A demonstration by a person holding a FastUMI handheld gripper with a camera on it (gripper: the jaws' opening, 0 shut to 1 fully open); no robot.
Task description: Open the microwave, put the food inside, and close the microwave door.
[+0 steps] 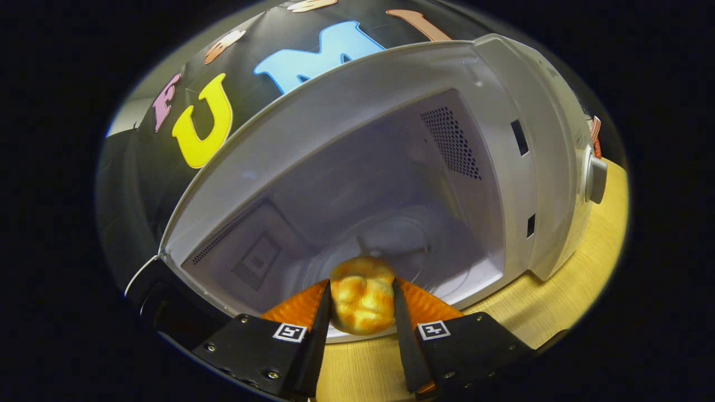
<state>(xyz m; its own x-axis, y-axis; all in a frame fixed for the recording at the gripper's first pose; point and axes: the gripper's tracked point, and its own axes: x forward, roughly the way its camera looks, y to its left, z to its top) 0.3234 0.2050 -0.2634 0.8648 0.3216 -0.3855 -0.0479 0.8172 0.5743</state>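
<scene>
I have the gripper [362, 304] clamped on the bread roll [362, 298], one of the fingers [318, 329] pressing each flank, so the food sits squarely between them and bulges a little above and below the grip. The roll hangs right at the front lip of the microwave [357, 167], just over the sill, with the wooden worktop [558, 290] under the fingers and running off beside the microwave.

The microwave door [167, 296] is swung fully open on the hinge side, dark and low against the microwave's front corner, so the opening step looks done and I judge I am in the placing step. Inside the microwave, the round glass turntable [413, 251] lies just beyond the roll, and the perforated vent panel [452, 142] marks the inner side wall nearest the control knob [596, 177].

To do this well I want to carry the roll straight in over the sill, keeping the fingers level and clear of the door on one side and the latch-slot frame on the other. I would aim for the middle of the turntable, lower until the roll nearly touches the glass, and only then let go; a soft roll dropped from height may tumble toward the microwave's mouth and foul the door when I close it.
</scene>
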